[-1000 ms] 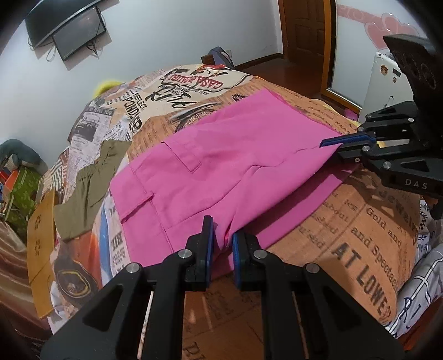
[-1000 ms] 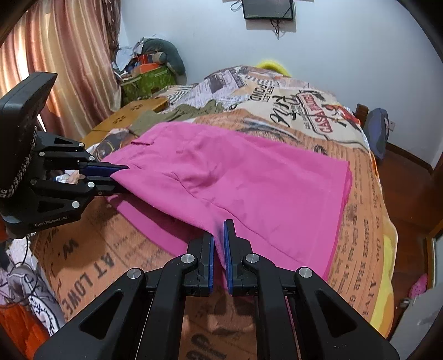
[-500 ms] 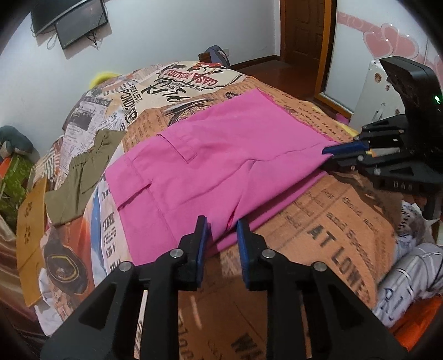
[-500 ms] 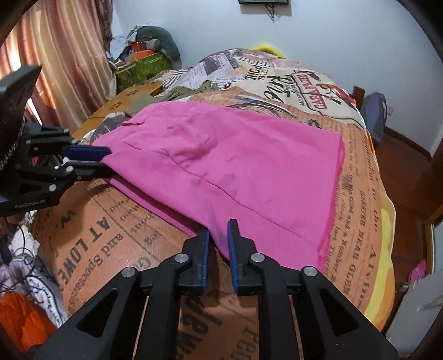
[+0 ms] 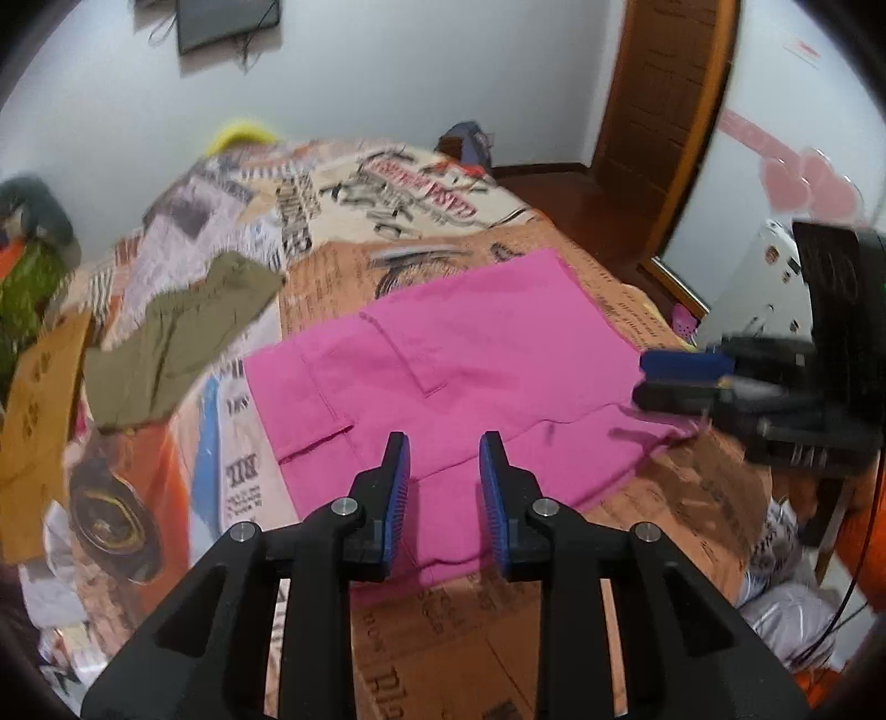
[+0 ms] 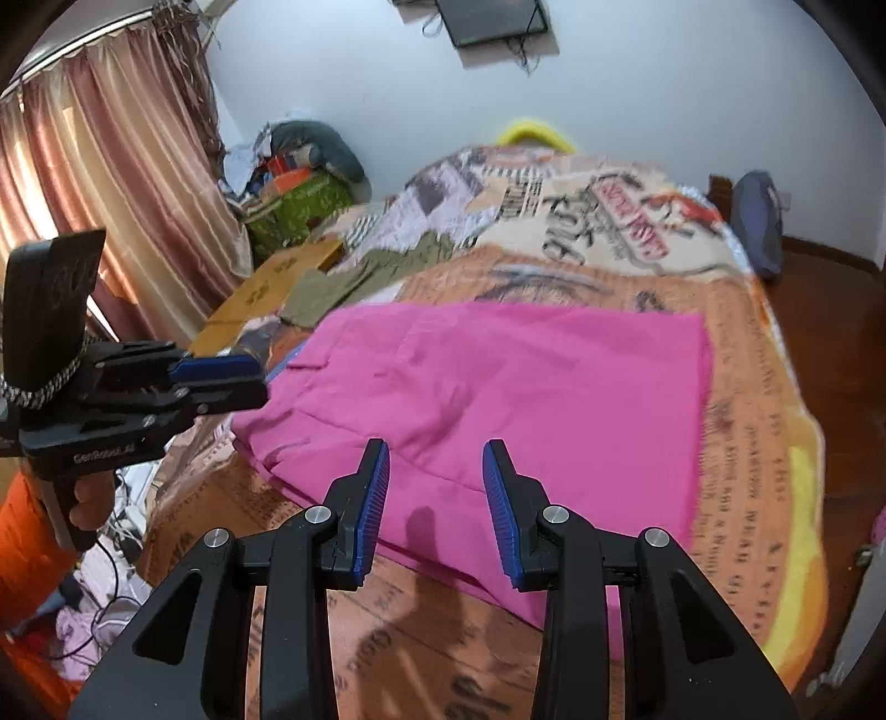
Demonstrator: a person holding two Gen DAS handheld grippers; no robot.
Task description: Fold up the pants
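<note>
White walls close in a small bedroom, with a dark wall-mounted screen (image 5: 227, 22) high up, a wooden door (image 5: 664, 111) at one side and striped pinkish curtains (image 6: 111, 194) at the other; most of the floor is taken by a bed (image 6: 775, 443) under a newspaper-print cover in orange and cream. On that cover, toward the near edge of the bed, lie the pink pants (image 5: 459, 382), spread flat and already doubled so that one layer lies over the other, its lower layer peeking out along the near edge. An olive garment (image 5: 183, 332) lies crumpled nearer the far left corner of the bed, beside a tan cardboard box (image 6: 266, 299). Both tongs hover at the near edge of the pants. The left gripper (image 5: 443, 498) has its jaws opening, with pink cloth seen through the gap but no pad pressing on it; the right gripper (image 6: 434, 504) is likewise opening over the cloth and holds nothing. My reading is that a fold has just been laid down and let go, so the step in hand is the release. The next move would call for fresh grips, probably at one short end of the doubled pants, both pads closing on all layers together so the stack carries over evenly without the under layer sliding out. Writing is mostly blurred: the bedcover shows large red lettering near its far end, unreadable here, and the left gripper's body carries a small white label that looks like "GenRobot.AI".
</note>
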